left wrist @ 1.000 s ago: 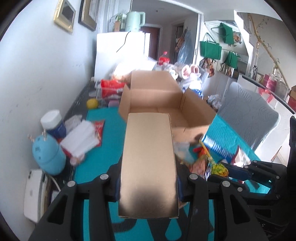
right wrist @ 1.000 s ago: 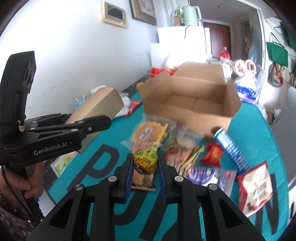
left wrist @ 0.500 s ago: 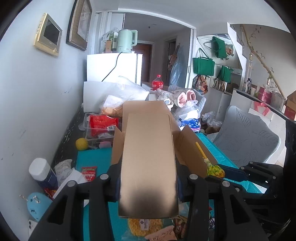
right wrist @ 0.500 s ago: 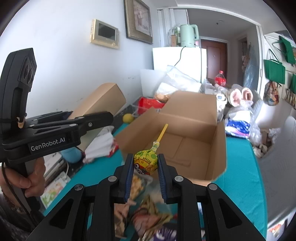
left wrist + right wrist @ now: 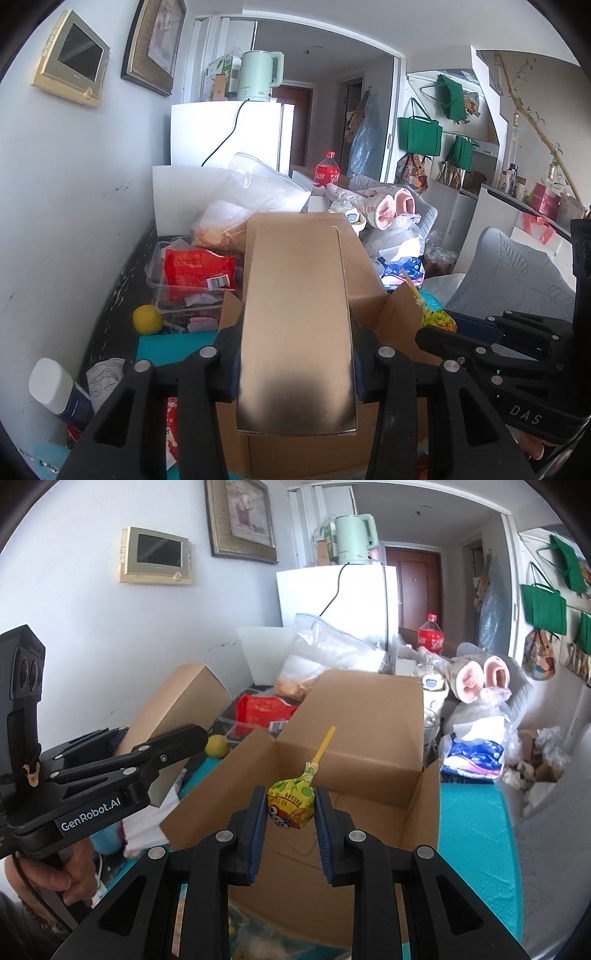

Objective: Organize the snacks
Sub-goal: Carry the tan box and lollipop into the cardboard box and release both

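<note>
While your right gripper [image 5: 290, 814] clamped the lollipop [image 5: 291, 804] above the open carton [image 5: 354, 775], whose visible floor lay bare, your left gripper [image 5: 295, 363] pinched a brown box [image 5: 295, 314] short of it, so packing had barely begun.

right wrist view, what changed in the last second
Both grippers rose from the scattered snacks and advanced: the yellow wrapped lollipop in the right gripper now hangs over the open brown cardboard box, and the left gripper brought its plain tan carton alongside. Both grips stayed shut; nothing released.
</note>
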The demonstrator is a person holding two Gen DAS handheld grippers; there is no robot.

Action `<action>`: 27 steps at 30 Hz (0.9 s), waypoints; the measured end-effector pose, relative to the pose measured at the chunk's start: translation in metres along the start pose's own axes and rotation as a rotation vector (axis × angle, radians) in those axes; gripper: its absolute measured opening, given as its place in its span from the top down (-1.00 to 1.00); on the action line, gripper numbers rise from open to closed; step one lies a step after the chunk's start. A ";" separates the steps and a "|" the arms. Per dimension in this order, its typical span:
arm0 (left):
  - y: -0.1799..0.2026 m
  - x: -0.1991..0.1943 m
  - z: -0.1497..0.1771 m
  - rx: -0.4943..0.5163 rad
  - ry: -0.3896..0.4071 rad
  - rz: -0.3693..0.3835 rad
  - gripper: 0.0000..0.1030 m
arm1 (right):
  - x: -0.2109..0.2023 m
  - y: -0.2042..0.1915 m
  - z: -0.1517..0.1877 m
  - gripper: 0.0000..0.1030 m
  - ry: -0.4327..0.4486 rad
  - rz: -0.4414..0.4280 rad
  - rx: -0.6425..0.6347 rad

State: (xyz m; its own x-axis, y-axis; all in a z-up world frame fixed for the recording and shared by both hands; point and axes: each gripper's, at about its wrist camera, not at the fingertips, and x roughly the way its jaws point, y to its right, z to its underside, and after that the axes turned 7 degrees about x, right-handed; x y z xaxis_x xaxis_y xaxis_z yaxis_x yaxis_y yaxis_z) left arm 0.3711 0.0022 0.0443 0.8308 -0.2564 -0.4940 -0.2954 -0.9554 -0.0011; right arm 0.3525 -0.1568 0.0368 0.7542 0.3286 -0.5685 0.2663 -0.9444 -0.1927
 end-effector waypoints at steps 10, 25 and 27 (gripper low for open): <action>0.005 0.071 0.001 0.020 -0.096 0.018 0.16 | 0.051 0.037 -0.016 0.52 -0.036 0.067 0.060; 0.012 0.127 0.027 0.065 -0.272 -0.018 0.16 | 0.115 0.054 0.010 0.52 -0.245 0.162 0.070; 0.012 0.128 0.028 0.063 -0.272 -0.029 0.16 | 0.115 0.055 0.011 0.51 -0.245 0.166 0.076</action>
State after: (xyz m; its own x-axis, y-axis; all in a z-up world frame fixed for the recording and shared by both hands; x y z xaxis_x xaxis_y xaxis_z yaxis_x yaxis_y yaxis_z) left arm 0.4606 -0.0380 -0.0433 0.6848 -0.1719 -0.7081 -0.3092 -0.9485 -0.0687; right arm 0.4469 -0.1715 -0.0480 0.6140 0.1670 -0.7715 0.0989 -0.9859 -0.1347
